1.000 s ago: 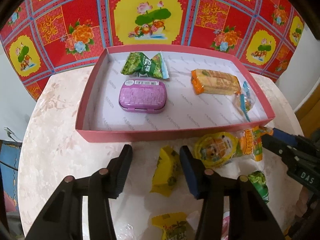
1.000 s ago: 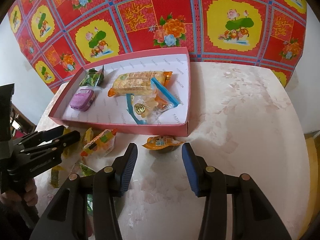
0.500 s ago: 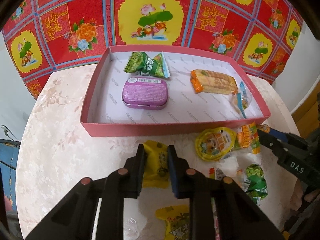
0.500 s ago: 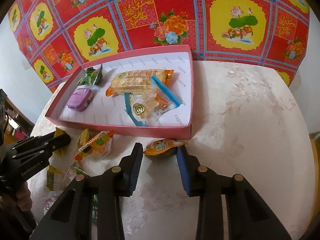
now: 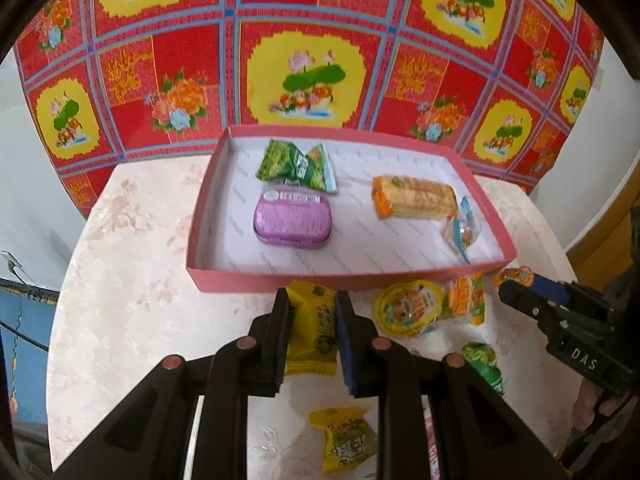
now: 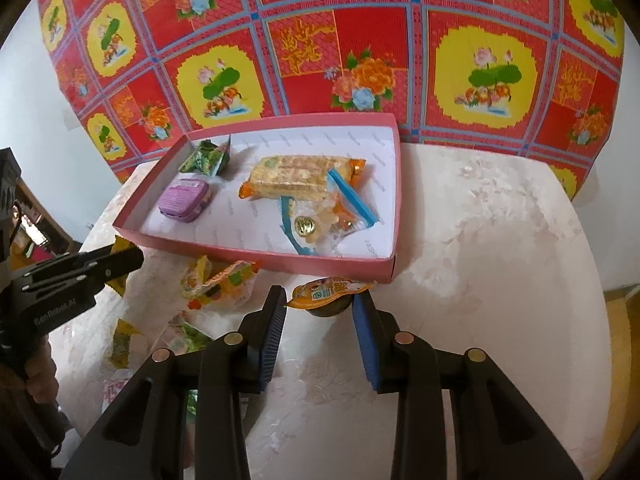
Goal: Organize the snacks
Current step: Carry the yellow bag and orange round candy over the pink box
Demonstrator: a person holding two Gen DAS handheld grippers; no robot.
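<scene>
My left gripper (image 5: 310,300) is shut on a yellow candy packet (image 5: 311,330) and holds it just in front of the pink tray (image 5: 280,278). The tray holds a green packet (image 5: 294,166), a purple tin (image 5: 292,222), an orange wafer bar (image 5: 414,198) and a clear bag (image 5: 462,232). My right gripper (image 6: 320,300) has its fingers on either side of an orange jelly cup (image 6: 328,294) that sits on the table by the tray's (image 6: 360,266) near right corner. The jaws stand close around the cup with small gaps on both sides.
Loose snacks lie on the marble table (image 5: 120,280): a round yellow jelly cup (image 5: 408,308), an orange packet (image 5: 468,298), a green packet (image 5: 482,362) and another yellow candy (image 5: 346,444). A red patterned cloth (image 5: 308,60) hangs behind.
My left gripper closed on the yellow candy and lifted it toward the tray. My right gripper moved forward and narrowed around the orange jelly cup.
</scene>
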